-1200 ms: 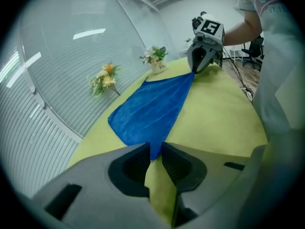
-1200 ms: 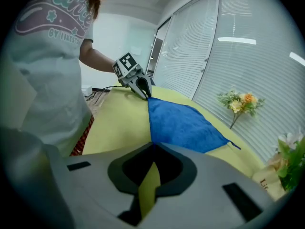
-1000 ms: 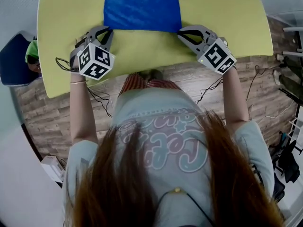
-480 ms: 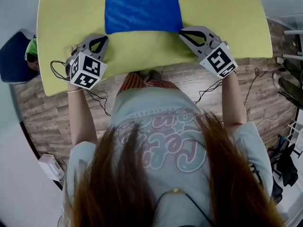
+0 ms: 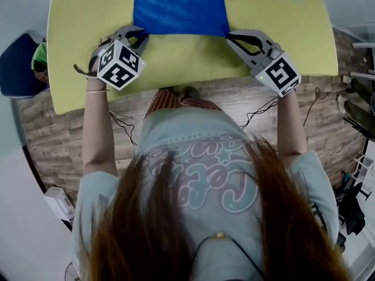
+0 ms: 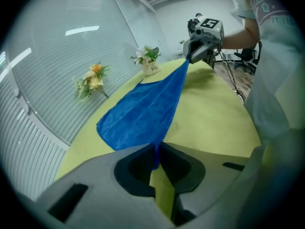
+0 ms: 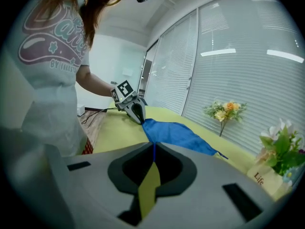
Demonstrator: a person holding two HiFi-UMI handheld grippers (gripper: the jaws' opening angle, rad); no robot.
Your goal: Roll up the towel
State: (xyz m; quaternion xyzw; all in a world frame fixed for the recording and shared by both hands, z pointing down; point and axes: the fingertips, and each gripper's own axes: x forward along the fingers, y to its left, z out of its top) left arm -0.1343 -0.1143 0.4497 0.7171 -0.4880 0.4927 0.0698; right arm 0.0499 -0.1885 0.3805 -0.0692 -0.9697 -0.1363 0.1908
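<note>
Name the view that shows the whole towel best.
The left gripper view: the blue towel spreads over the yellow table, far edge and both far corners visible. The head view cuts off its far part at the frame's top; the right gripper view sees it low and foreshortened.

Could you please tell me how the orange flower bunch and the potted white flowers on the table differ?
The orange flower bunch has orange and yellow blooms; the potted white flowers are white and pink with green leaves. The bunch shows only a thin stem, while the potted flowers sit in a pale printed container. Both stand on the table by the blinds.
</note>
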